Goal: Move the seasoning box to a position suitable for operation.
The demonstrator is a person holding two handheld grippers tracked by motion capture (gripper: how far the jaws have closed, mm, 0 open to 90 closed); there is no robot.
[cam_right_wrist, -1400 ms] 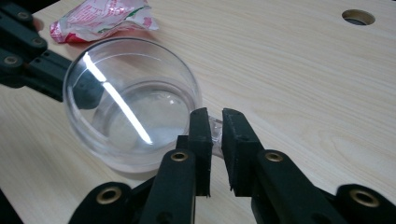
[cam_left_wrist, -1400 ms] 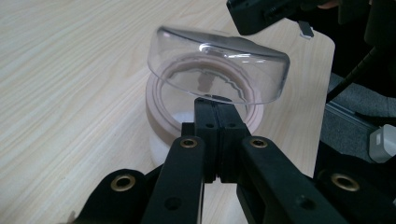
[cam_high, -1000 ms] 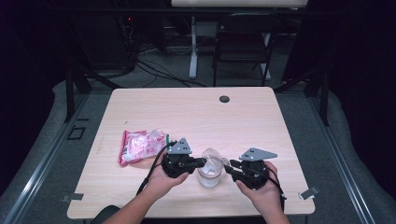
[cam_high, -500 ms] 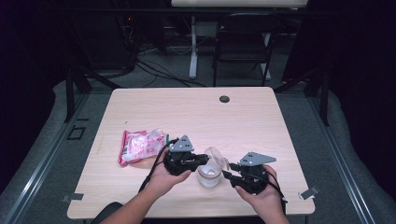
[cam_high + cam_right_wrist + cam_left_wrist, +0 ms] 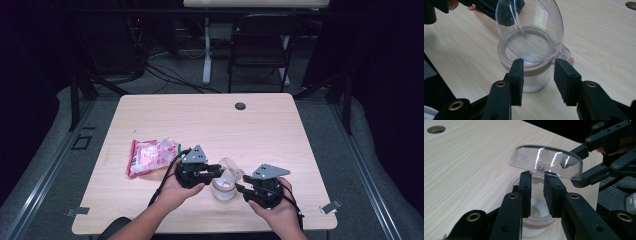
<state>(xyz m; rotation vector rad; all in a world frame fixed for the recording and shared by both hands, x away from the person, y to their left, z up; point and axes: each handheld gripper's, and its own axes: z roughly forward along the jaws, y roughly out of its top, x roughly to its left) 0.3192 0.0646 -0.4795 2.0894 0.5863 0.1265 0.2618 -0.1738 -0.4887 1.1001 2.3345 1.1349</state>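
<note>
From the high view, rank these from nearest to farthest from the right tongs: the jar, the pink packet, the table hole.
1. Jar, just left of the right tongs.
2. Pink packet, farther left, beyond the left tongs.
3. Table hole, near the far edge.

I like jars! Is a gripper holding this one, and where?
Cannot be told: the right gripper flanks the jar at its rim. The left gripper, jaws just opening, holds nothing.

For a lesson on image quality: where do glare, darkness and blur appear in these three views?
High view: room dark, table evenly lit, picture soft. Left gripper view: bright streaks glare on the clear lid. Right gripper view: near jaws blurred, jar sharper.
</note>
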